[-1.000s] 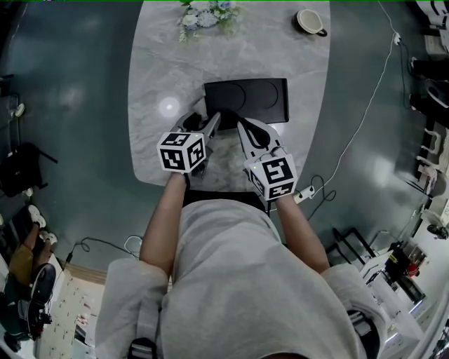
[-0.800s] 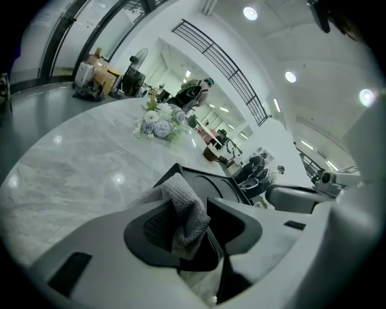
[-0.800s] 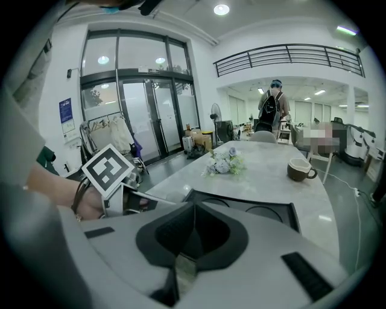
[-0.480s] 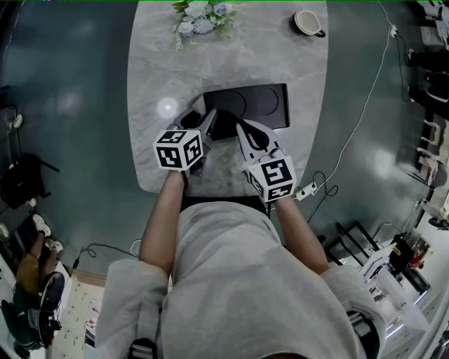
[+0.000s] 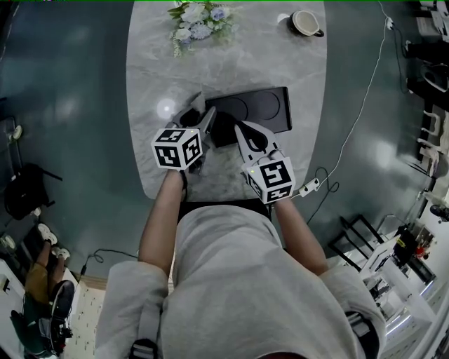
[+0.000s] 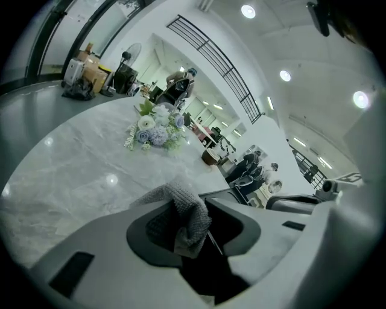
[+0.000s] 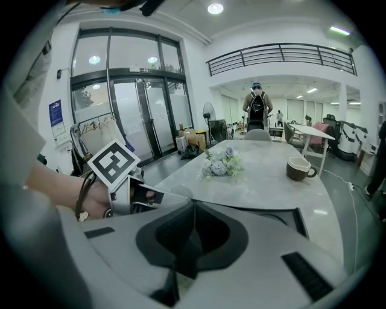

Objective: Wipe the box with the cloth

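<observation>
A flat black box [image 5: 263,105] lies on the marble table [image 5: 154,77]. A bunched grey cloth [image 5: 191,106] sits at its near left corner. My left gripper [image 5: 202,113] reaches to that corner. In the left gripper view the cloth [image 6: 184,211] fills the gap at the tips of the left gripper [image 6: 188,202] and drapes over the left jaw. These jaws have just been closing on it, and the box [image 6: 226,220] shows dark behind. My right gripper [image 5: 238,128] is shut and empty at the box's near edge. The right gripper [image 7: 193,208] points over the box [image 7: 301,220].
A bunch of flowers [image 5: 193,17] and a coffee cup [image 5: 306,22] stand at the table's far end. A power strip with its cable [image 5: 309,188] lies on the floor to the right. A person with a backpack [image 7: 257,108] stands far behind the table.
The left gripper has slid a little forward at the box's left corner, and its jaws have narrowed around the cloth. The right gripper has hardly shifted and stays shut.
</observation>
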Motion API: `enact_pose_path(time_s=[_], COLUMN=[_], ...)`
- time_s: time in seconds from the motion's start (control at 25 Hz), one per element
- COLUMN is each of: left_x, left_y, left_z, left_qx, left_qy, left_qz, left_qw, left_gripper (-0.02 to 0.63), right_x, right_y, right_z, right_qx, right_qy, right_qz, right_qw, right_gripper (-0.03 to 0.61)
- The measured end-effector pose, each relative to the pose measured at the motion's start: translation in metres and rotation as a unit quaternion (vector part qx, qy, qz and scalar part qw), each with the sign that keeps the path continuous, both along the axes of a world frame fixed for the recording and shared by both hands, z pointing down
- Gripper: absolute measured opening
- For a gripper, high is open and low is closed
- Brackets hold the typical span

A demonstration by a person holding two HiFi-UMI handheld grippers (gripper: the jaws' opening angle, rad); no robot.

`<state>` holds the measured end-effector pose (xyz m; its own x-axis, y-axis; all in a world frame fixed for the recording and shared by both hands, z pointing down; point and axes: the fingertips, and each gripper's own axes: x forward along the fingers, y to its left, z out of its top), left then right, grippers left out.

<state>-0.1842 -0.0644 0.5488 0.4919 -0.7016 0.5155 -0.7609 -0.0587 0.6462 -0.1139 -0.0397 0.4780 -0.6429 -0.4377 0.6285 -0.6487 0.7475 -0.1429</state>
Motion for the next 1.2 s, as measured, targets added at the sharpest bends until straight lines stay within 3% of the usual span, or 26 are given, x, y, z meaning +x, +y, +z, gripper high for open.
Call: enact_pose_path(time_s=[0.24,0.44,0.64,0.84,1.2], left_x=[-0.004,0.004,0.022,0.035,0.049], left_y=[-0.011,-0.02,-0.027,-0.027,-0.025], left_z=[-0.003,-0.008,-0.012,-0.007,0.004], left_qx=[0.012,0.034,0.034,0.021,-0.017], left_qy=[-0.003,-0.018,-0.031,-0.068,-0.133], left_qz=[0.042,0.144,0.265,0.359,0.451], left_qw=[0.999,0.9889,0.9632,0.9306,0.8827], left_gripper=[0.146,0.146,0.148,0.149,0.149], right_x=[-0.005,-0.006,0.004,0.01,0.022], right_y=[-0.002,0.0,0.001,-0.002,-0.005], right_z=[-0.001,-0.005,-0.007,-0.01,-0.006], right_qx=[0.001,0.004,0.006,0.01,0.0], right_qy=[0.001,-0.004,-0.006,-0.016,-0.044], right_qz=[0.018,0.034,0.039,0.035,-0.003], right_qw=[1.0,0.999,0.999,0.999,0.999], right_gripper=[0.028,0.028,0.028,0.028,0.028])
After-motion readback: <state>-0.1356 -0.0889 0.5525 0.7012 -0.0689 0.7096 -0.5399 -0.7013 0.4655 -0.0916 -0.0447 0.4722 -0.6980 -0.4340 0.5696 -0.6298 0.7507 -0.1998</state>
